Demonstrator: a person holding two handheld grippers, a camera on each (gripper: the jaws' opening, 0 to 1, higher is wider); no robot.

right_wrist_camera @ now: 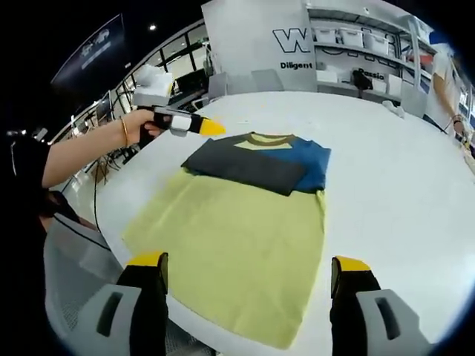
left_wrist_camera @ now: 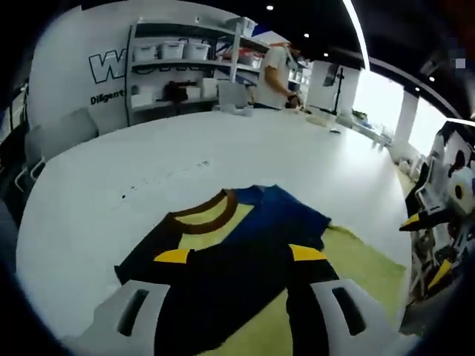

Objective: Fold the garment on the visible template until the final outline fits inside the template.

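The white table [right_wrist_camera: 415, 193] carries everything, and on it lies the yellow-green template [right_wrist_camera: 237, 252], just ahead of our right gripper [right_wrist_camera: 249, 278], whose jaws stand spread and hold nothing. The garment [right_wrist_camera: 260, 159], dark with a blue part and a yellow collar, lies folded at the far end of the template from this gripper. Its blue edge seems to pass a little over the template border on the right, so we judge that the outline may not yet fit.

Our left gripper [left_wrist_camera: 241, 256] hovers directly over the garment [left_wrist_camera: 237, 245], jaws spread, empty. If we pinch only the upper layer here, the fold could open. If we drag, the template itself could slide or wrinkle.
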